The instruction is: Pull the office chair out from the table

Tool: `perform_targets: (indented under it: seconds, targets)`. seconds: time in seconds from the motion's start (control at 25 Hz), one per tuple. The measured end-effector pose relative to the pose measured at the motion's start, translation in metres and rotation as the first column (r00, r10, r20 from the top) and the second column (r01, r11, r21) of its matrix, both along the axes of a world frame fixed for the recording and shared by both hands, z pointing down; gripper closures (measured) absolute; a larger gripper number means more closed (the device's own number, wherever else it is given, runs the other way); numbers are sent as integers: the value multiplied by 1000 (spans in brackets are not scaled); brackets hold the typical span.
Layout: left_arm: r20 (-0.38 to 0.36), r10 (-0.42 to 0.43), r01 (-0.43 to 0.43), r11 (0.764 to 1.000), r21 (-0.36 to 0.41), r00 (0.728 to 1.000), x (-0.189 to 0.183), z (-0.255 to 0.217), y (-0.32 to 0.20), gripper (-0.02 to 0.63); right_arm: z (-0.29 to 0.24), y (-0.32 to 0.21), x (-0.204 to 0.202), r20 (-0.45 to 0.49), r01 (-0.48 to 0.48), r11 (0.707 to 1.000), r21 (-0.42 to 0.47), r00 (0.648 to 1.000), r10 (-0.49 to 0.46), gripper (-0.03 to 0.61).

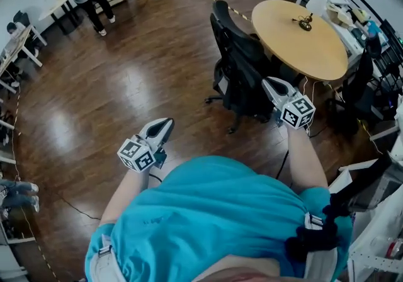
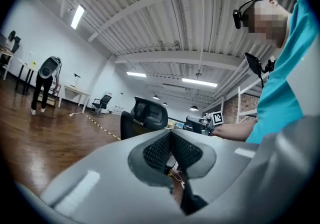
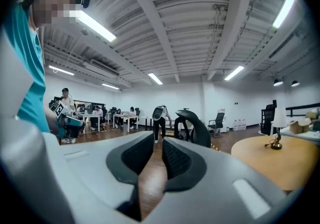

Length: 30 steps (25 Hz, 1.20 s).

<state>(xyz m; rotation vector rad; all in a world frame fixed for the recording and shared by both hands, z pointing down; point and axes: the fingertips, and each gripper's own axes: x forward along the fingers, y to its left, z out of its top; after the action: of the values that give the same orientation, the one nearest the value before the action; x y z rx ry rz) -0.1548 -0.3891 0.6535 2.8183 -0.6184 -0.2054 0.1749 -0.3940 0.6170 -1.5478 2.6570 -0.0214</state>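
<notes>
1. The black office chair [image 1: 242, 63] stands just beside the round wooden desk [image 1: 315, 54]. Its tall back is on the side away from the desk. We think it has not been pulled out yet.
2. Our left tool [image 1: 165, 124] is squeezed shut with nothing in it. Our right tool [image 1: 269, 83] has its jaws a little apart, and nothing is between them. Neither tool touches the chair.
3. The right tool is near the chair. The left tool is well apart from it, over bare floor [image 1: 126, 79].
4. To do this well, we should open one tool wide and bring it to the top edge of the chair's back. Then we should squeeze on a thin part, because a fat part would slip out.
5. Then we should pull slowly and straight away from the desk, so the chair rolls and does not tip.
6. The floor on the left of the chair is wide and bare, so that is the best way to pull.
7. The desk's rim is close to the chair, so a bump could shake the small dark ornament [image 1: 305, 22] on the desk.
8. A thin black cable [image 1: 282, 162] lies on the floor near our right arm, so we should roll the chair away from it.
</notes>
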Motion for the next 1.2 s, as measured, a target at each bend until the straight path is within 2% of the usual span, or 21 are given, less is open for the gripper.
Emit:
perform_targets:
  seconds: [0.12, 0.32, 0.4, 0.52, 0.64, 0.76, 0.84, 0.96, 1.04, 1.2]
  targets:
    - [18, 45, -45, 999, 16, 999, 17, -26, -49, 505, -24, -42, 10, -50, -41, 999, -10, 998, 41, 480]
    - [24, 62, -63, 998, 23, 998, 47, -75, -107, 505, -65, -118, 27, -162, -66, 998, 2, 985, 65, 380]
    - [35, 56, -57, 997, 44, 998, 63, -83, -131, 505, -68, -156, 33, -215, -47, 999, 14, 975, 49, 337]
    - [46, -22, 21, 1000, 16, 999, 88, -96, -153, 505, -60, -203, 35, -303, 44, 999, 18, 952, -37, 295]
    - [44, -97, 96, 995, 14, 994, 105, -100, -157, 505, -43, -229, 28, -390, 141, 990, 29, 913, -119, 295]
    - [36, -157, 156, 988, 17, 987, 119, -72, -167, 505, -1, -243, 24, -431, 216, 976, 7, 882, -192, 316]
    - [26, -184, 183, 983, 18, 983, 126, -57, -171, 505, 12, -249, 27, -379, 227, 974, 6, 902, -208, 327]
    - [10, -204, 204, 979, 21, 979, 121, -52, -170, 505, 7, -259, 33, -282, 164, 986, 5, 947, -156, 481]
    - [-4, -220, 220, 975, 19, 976, 109, -55, -166, 505, 5, -261, 27, -300, 132, 991, 8, 946, -123, 515]
    - [-26, -255, 255, 967, 4, 967, 83, -60, -167, 505, -1, -265, 13, -329, 113, 993, 13, 939, -103, 528]
